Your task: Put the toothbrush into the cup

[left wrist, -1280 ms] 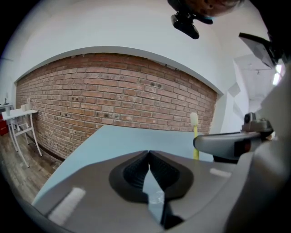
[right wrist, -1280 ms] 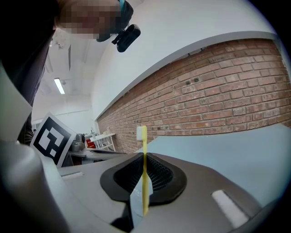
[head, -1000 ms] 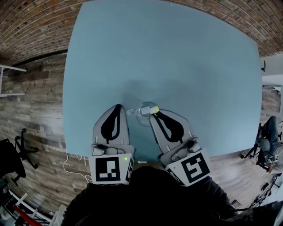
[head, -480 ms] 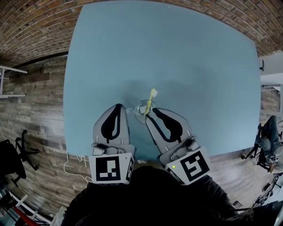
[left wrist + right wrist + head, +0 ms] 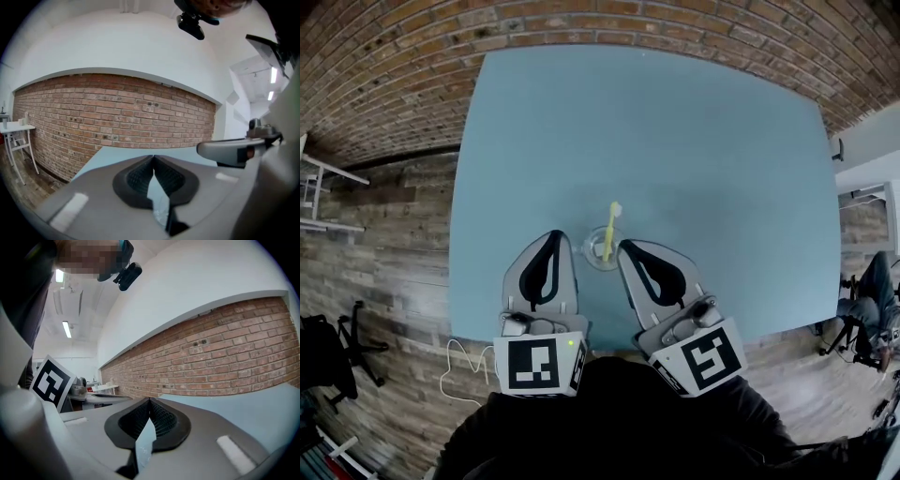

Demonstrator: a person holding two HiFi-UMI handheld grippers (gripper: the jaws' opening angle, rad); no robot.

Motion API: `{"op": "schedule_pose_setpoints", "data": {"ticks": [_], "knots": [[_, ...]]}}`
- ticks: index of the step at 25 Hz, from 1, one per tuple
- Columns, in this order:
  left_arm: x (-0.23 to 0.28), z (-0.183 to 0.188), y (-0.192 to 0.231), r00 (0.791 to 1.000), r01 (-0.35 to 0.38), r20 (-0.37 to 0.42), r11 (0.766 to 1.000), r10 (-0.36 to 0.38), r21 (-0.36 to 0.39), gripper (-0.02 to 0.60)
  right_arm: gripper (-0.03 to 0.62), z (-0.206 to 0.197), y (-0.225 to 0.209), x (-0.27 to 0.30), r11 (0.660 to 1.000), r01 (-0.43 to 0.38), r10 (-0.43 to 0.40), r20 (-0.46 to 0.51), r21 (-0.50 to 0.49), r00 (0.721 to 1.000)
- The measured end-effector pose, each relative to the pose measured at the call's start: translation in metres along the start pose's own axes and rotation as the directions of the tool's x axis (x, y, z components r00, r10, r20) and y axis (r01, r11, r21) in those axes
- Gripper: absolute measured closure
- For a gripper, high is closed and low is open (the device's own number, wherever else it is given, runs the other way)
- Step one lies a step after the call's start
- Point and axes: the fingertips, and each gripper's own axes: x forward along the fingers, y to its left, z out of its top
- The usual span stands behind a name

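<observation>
A clear glass cup (image 5: 602, 253) stands on the blue table (image 5: 675, 141), near its front edge. A yellow toothbrush (image 5: 608, 230) stands in it, leaning away from me with its head up. My left gripper (image 5: 551, 235) lies just left of the cup, shut on nothing. My right gripper (image 5: 624, 246) sits just right of the cup, close to its rim, also shut and empty. In the left gripper view the left gripper (image 5: 153, 157) has its jaws closed tip to tip, and in the right gripper view the right gripper (image 5: 150, 401) shows the same. Neither gripper view shows the cup or the toothbrush.
A brick wall (image 5: 412, 66) runs behind the table and wood floor (image 5: 384, 262) lies to the left. A white side table (image 5: 323, 187) stands at far left, a black chair (image 5: 342, 333) lower left, and a white cable (image 5: 459, 361) trails under the table's front edge.
A second ago the right gripper's tip held the toothbrush end over the cup. The toothbrush now stands free in the cup, and both grippers have drawn back slightly.
</observation>
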Motion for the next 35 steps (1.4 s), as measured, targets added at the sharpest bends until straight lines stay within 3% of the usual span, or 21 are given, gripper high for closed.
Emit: {"op": "schedule_pose_setpoints", "data": {"ticks": [6, 11, 35], "knots": [[-0.018, 0.05, -0.02, 0.993, 0.042, 0.104, 0.998, -0.047, 0.055, 0.574, 0.594, 0.057, 0.007, -0.009, 0.998, 0.013, -0.007, 0.118, -0.054, 0.993], [-0.028, 0.071, -0.03, 0.987, 0.051, 0.147, 0.995, -0.064, 0.088, 0.574, 0.594, 0.083, 0.01, -0.017, 0.995, 0.025, -0.007, 0.186, -0.095, 0.983], [-0.033, 0.076, -0.036, 0.986, 0.052, 0.153, 0.992, -0.069, 0.113, 0.574, 0.595, 0.091, 0.014, -0.02, 0.992, 0.015, 0.012, 0.207, -0.125, 0.978]]}}
